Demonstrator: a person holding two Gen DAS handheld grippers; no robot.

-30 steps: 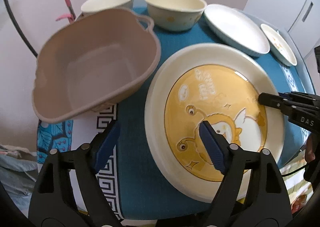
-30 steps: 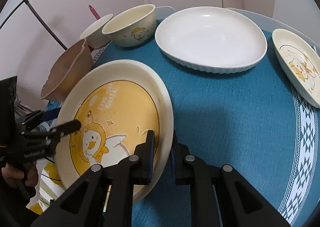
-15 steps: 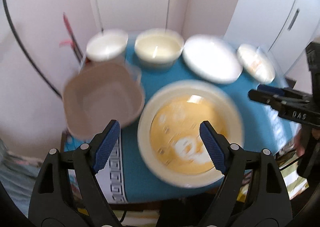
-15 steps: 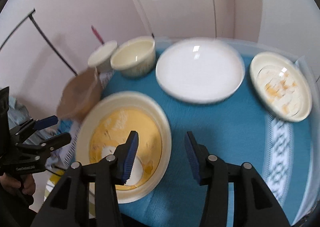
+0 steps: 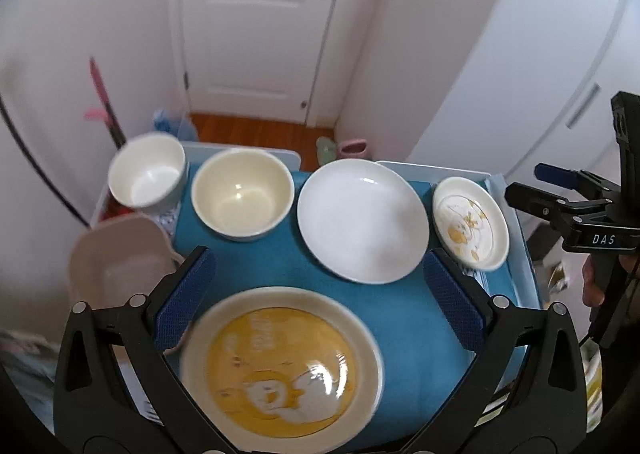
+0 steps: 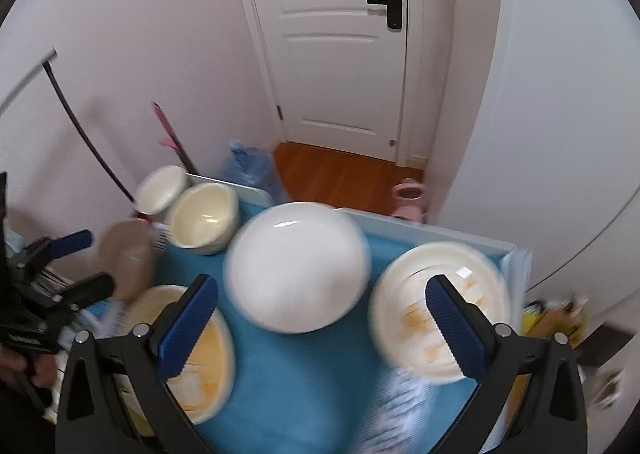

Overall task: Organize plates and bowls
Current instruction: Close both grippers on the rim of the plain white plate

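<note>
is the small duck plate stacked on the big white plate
No, the small duck plate lies on the blue cloth beside the big white plate, not on top of it.

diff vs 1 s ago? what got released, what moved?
The right hand-held gripper was clamped on the yellow duck plate's rim; its jaws have just been opening and now stand wide and empty. The left hand-held gripper, never gripping, has also just been opening wider. Both pulled up and back. The plate lies flat on the blue cloth. Bowls and other plates unchanged.
</note>
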